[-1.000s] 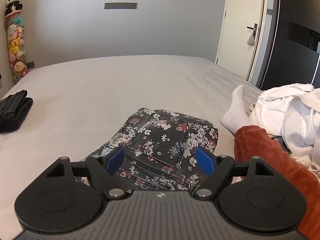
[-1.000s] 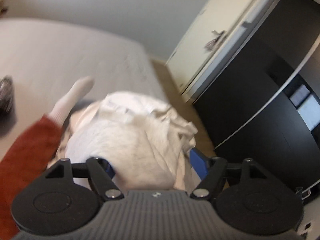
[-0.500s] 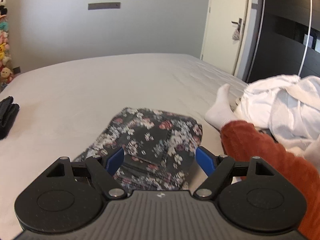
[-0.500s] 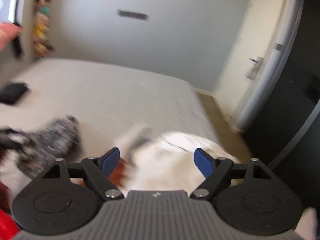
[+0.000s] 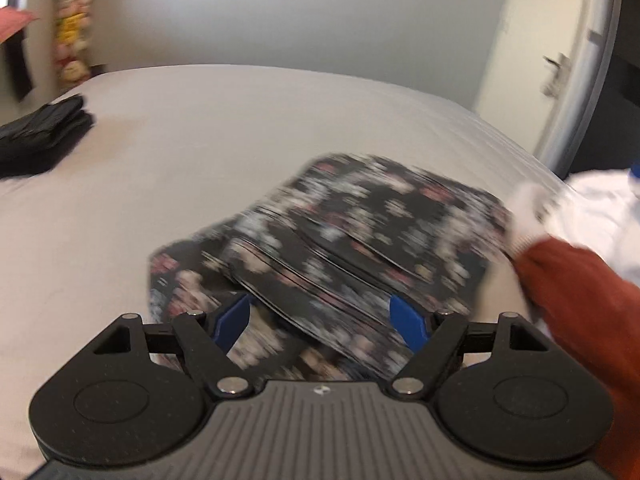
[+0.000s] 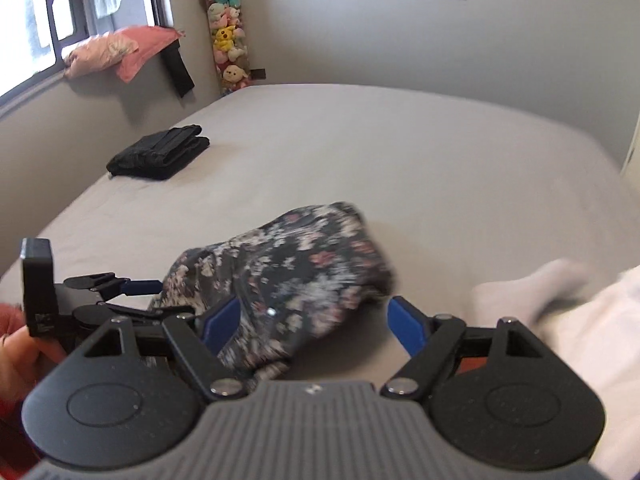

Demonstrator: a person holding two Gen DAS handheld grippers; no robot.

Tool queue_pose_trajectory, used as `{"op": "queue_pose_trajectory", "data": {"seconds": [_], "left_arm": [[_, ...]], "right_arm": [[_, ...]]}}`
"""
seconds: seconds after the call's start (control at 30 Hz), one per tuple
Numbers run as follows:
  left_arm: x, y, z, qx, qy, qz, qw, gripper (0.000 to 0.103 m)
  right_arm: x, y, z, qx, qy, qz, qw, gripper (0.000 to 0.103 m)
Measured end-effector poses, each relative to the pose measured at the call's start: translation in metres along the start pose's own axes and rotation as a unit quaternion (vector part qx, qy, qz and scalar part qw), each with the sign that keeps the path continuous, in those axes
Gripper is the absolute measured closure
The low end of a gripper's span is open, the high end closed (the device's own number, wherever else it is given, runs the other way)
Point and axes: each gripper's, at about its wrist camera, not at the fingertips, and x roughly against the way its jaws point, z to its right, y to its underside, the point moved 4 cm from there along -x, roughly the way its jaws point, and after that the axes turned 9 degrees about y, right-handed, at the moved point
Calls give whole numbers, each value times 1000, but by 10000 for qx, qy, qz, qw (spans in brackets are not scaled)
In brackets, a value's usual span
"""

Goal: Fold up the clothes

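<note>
Floral jeans (image 6: 296, 276), folded, lie near the bed's (image 6: 400, 152) front edge. Left gripper (image 5: 320, 320) and right gripper (image 6: 310, 322) both spread wide just above them, holding nothing. White pile (image 5: 600, 208) to the right; black folded garment (image 6: 158, 154) far left.

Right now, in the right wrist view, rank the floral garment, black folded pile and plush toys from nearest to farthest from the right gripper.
From the right gripper:
1. Floral garment, directly ahead, reaching between the fingers.
2. Black folded pile, left on the bed.
3. Plush toys, far-left corner by the wall.
</note>
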Motion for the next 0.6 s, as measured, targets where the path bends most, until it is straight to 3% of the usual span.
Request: {"op": "queue_pose_trajectory", "data": {"seconds": [0.1, 0.23, 0.33, 0.4, 0.5, 0.53, 0.6], "left_arm": [[-17, -10, -32, 138, -141, 18, 9998, 15], [-45, -15, -63, 218, -151, -132, 9996, 23], [-59, -13, -71, 199, 15, -167, 9997, 34], [-62, -10, -71, 178, 174, -102, 9996, 50], [-58, -10, -68, 74, 48, 64, 9999, 59], [-55, -11, -66, 46, 16, 84, 10000, 59], [-46, -12, -58, -121, 14, 108, 9999, 59]], "right_arm": [[-56, 7, -8, -298, -35, 25, 9995, 20], [-104, 8, -20, -152, 295, 141, 9993, 20], [-115, 13, -18, -87, 603, 257, 9978, 20], [-126, 21, -12, -215, 791, 233, 9964, 20], [-134, 29, -7, -443, 723, 45, 9964, 20], [-136, 32, -6, -508, 667, -24, 9965, 24], [-141, 37, -4, -636, 554, -162, 9963, 53]]}}
